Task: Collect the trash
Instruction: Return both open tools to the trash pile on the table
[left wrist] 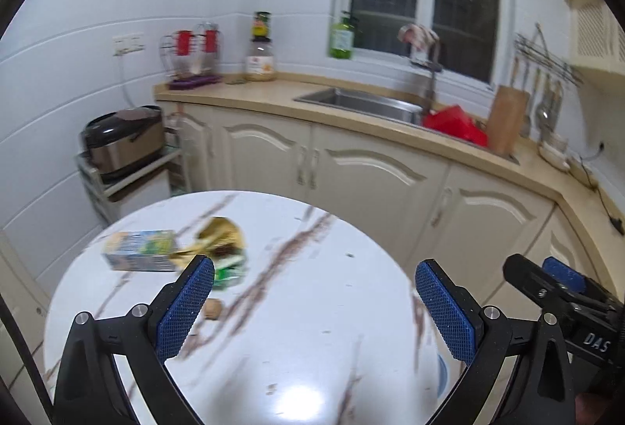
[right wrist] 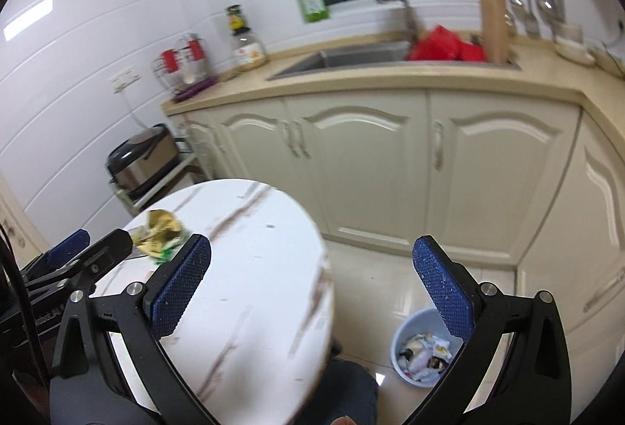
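On the round white marble table (left wrist: pixel 312 339) lie a drink carton (left wrist: pixel 140 251), a crumpled gold wrapper (left wrist: pixel 220 233), a green wrapper (left wrist: pixel 230 268) and a small brown scrap (left wrist: pixel 213 308). My left gripper (left wrist: pixel 314 270) hovers open above the table, just right of this pile, with nothing between its blue pads. My right gripper (right wrist: pixel 312 247) is open and empty over the table's right edge (right wrist: pixel 324 268). Below it on the floor stands a light blue bin (right wrist: pixel 399 337) with several pieces of trash inside. The gold wrapper (right wrist: pixel 160 229) also shows in the right wrist view.
Cream cabinets (right wrist: pixel 363 167) and a counter with a sink (left wrist: pixel 363 102) run behind the table. A red item (left wrist: pixel 455 124) lies by the sink. A rice cooker (left wrist: pixel 125 140) sits on a rack at the left. A person's knee (right wrist: pixel 347 386) is beside the bin.
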Demonstrator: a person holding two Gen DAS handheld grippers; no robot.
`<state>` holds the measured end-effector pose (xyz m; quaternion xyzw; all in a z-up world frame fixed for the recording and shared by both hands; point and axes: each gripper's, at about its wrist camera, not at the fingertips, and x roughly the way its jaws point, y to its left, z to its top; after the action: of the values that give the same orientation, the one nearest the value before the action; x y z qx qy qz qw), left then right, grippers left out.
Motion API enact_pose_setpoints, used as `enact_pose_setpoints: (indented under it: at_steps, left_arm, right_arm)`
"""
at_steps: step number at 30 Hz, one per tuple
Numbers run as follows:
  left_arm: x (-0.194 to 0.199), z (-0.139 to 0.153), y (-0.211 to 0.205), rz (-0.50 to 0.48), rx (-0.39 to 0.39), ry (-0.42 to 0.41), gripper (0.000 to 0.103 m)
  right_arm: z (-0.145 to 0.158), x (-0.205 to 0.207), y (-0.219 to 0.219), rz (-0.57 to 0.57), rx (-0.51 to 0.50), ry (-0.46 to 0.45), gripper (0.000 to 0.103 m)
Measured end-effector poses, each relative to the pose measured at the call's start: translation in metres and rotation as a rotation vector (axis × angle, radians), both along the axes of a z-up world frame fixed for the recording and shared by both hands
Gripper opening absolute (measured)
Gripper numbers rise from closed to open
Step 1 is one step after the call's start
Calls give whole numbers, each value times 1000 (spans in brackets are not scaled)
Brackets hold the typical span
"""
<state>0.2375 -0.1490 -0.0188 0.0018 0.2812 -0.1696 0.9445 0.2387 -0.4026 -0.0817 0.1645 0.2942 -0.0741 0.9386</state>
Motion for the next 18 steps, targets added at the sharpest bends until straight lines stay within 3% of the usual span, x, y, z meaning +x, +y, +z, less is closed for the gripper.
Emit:
enact_pose_setpoints:
  at_steps: [11, 18]
  left_arm:
    - [-51, 20, 95, 166, -38, -70, 102]
    - [-81, 11, 144, 241, -56, -92, 102]
  right_arm:
    - [40, 4, 86, 158, -75, -85, 103]
    - [49, 10, 134, 244, -129, -114, 103]
